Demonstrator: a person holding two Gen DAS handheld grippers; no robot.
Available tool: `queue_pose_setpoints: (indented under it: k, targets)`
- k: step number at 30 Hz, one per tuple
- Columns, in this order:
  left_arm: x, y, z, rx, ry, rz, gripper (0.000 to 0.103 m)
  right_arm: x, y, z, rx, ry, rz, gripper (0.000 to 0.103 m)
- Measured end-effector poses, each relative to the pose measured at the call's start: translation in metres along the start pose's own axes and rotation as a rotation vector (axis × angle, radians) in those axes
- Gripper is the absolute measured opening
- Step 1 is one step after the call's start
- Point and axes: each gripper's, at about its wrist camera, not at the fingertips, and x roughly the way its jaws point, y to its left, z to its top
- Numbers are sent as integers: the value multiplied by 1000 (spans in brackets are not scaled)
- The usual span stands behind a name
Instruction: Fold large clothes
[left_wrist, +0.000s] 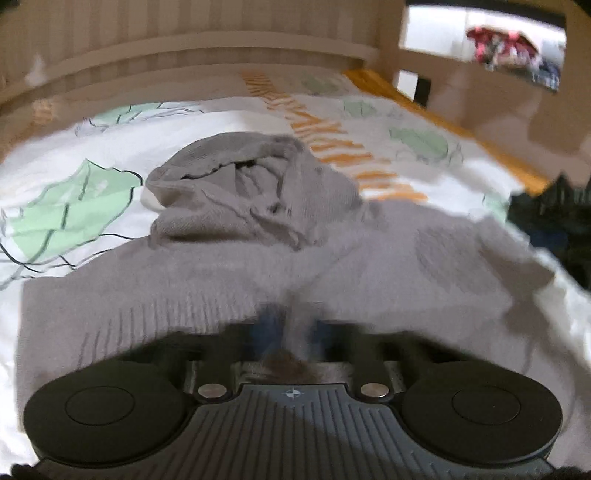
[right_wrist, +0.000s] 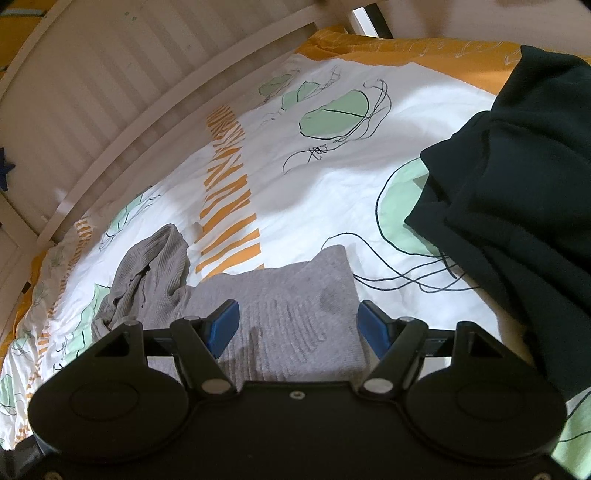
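Left wrist view: left gripper (left_wrist: 291, 328) is pinching a fold of the grey sweater (left_wrist: 229, 280), jaws closed on the cloth. Right gripper (right_wrist: 297, 325) is hovering with jaws spread wide, sweater hem lying between them unpressed. Beyond, the garment is lying on the patterned duvet (right_wrist: 306, 192); dark clothing (right_wrist: 517, 206) is sitting at right.

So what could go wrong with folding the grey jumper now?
The left gripper is pinching only a small bit of the grey jumper, so it might slip out when lifted. The hood is bunched up and could make the fold lumpy. The dark clothes lie close by and might get in the way.
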Motion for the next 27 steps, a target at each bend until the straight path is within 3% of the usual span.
queue_pose_setpoints:
  k: [4, 8, 10, 13, 17, 27]
  targets:
    - [-17, 6, 24, -82, -25, -76, 4, -1, -1, 1, -4, -5, -9, 74]
    - [-61, 26, 60, -236, -108, -208, 4, -3, -3, 2, -4, -18, -22, 74]
    - [-82, 37, 75, -264, -158, -227, 4, -3, -3, 3, -8, -20, -18, 74]
    - [-104, 56, 91, -301, -196, -223, 4, -3, -1, 2, -19, -15, -18, 74]
    - [-111, 77, 91, -307, -191, -137, 4, -1, 0, 1, -28, -2, -16, 74]
    - [-65, 128, 38, -459, -2, -62, 4, 7, 8, -4, -74, 47, -5, 74]
